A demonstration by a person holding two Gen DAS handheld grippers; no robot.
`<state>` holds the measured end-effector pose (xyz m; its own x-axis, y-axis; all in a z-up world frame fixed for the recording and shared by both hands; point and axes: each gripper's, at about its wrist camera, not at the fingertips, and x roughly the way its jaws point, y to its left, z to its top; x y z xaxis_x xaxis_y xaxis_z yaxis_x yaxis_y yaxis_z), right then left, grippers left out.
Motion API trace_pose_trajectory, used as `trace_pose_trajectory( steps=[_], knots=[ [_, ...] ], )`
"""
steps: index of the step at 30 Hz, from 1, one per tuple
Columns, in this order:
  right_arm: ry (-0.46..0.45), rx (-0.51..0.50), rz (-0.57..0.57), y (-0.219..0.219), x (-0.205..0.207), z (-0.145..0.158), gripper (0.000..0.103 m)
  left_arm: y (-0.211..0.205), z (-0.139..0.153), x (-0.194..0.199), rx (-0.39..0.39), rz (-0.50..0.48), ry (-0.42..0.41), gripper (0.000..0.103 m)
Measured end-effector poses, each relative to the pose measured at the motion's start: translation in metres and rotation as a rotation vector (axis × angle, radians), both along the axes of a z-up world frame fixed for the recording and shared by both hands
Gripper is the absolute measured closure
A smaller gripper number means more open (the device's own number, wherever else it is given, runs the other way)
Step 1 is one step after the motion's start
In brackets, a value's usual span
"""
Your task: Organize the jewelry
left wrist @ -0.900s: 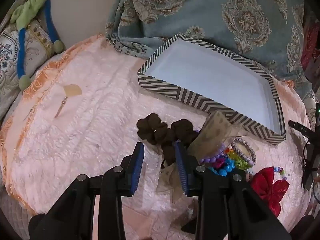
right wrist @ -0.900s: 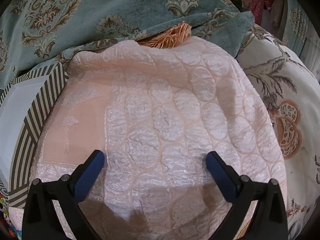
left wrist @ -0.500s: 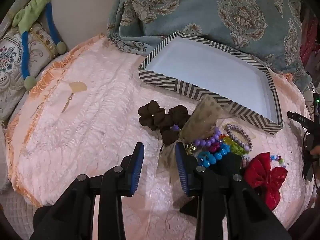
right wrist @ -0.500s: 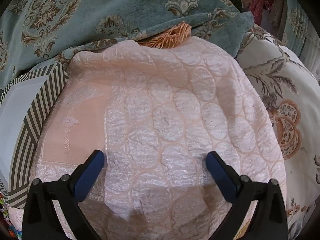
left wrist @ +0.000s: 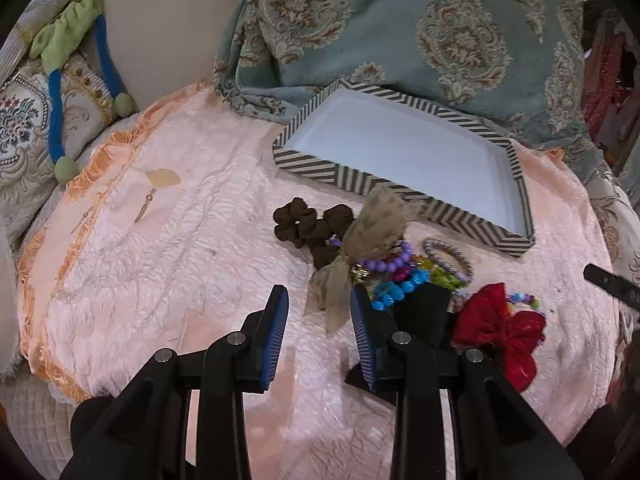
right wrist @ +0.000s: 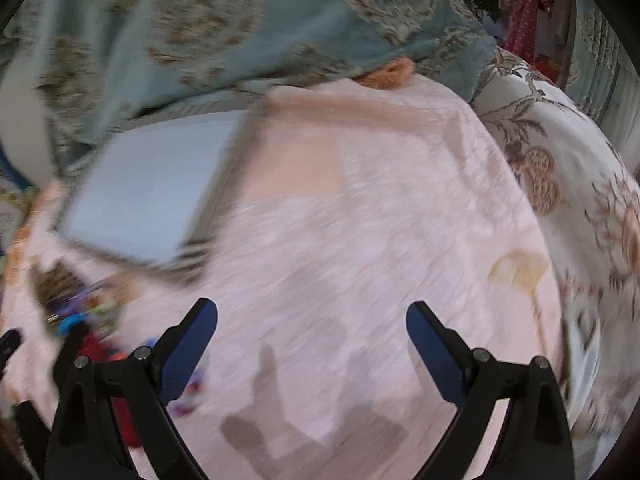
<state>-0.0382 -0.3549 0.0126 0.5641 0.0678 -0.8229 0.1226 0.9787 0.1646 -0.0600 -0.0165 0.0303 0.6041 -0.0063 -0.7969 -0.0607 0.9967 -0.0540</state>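
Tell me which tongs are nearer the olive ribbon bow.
Left. The left tongs stand open with the olive ribbon bow's tail hanging between the pads. The right tongs hover open over bare pink cover, the bow off to their left.

Left gripper point(left wrist: 319, 312) and right gripper point(right wrist: 312, 334), black plastic frames, angular linked arms, ribbed blue pads point(left wrist: 276, 338) lining the fingers, round silver screws point(left wrist: 236, 337) at the joints

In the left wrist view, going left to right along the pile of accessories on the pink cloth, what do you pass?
Dark brown fabric scrunchie → olive sheer ribbon bow → grey beaded bracelet → red fabric bow.
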Motion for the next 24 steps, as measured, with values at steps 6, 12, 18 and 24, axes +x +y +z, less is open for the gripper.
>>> trace_pose_trajectory(
  steps=[6,12,18,24],
  knots=[
    [-0.091,0.008,0.094,0.062,-0.043,0.037,0.005,-0.007,0.01,-0.016,-0.011,-0.038,-0.017,0.087],
    [-0.165,-0.077,0.154,0.11,-0.072,0.07,0.005,-0.01,0.025,-0.032,-0.015,-0.046,-0.053,0.087],
    [-0.18,-0.07,0.192,0.129,-0.083,0.079,0.005,-0.008,0.037,-0.043,-0.02,-0.041,-0.079,0.087],
    [-0.18,-0.105,0.193,0.137,-0.09,0.088,0.005,-0.004,0.044,-0.049,-0.027,-0.025,-0.088,0.087]
  ],
)
